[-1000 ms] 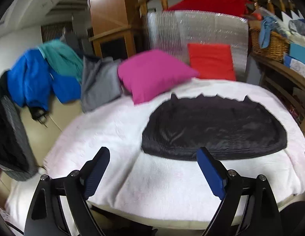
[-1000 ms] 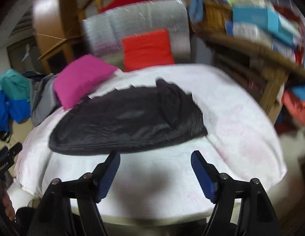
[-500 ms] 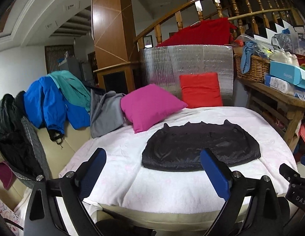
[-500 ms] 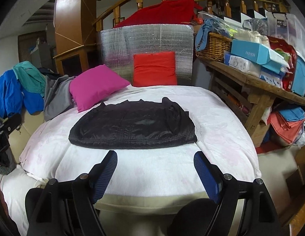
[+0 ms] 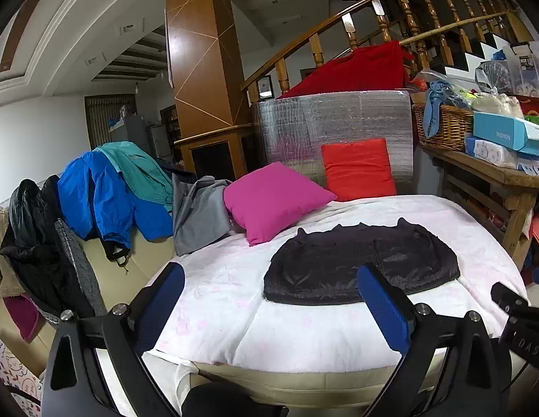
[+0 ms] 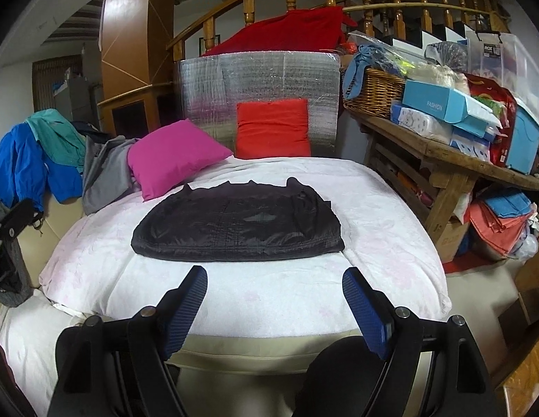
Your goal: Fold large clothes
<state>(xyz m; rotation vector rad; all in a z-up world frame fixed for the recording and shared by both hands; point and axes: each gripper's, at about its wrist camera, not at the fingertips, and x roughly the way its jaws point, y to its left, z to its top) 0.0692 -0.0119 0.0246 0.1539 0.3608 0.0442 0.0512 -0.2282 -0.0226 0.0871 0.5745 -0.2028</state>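
garment (image 6: 236,224) (black, quilted, glossy) folded flat, fleecy white blanket (image 6: 380,229), pink cushion (image 6: 172,154)

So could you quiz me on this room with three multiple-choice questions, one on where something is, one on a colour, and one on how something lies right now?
1. Where does the black garment lie?
A. on the white bed cover
B. in the wicker basket
C. over the stair railing

2. What colour is the cushion leaning upright on the silver mat?
A. pink
B. red
C. green

3. How is the black garment right now?
A. clamped in the right gripper
B. hanging off the bed edge
C. folded flat, touched by neither gripper

Answers: 1 A, it rests mid-bed on the cover. 2 B, the pink cushion lies beside it. 3 C, both the right and left gripper stand open and short of it.
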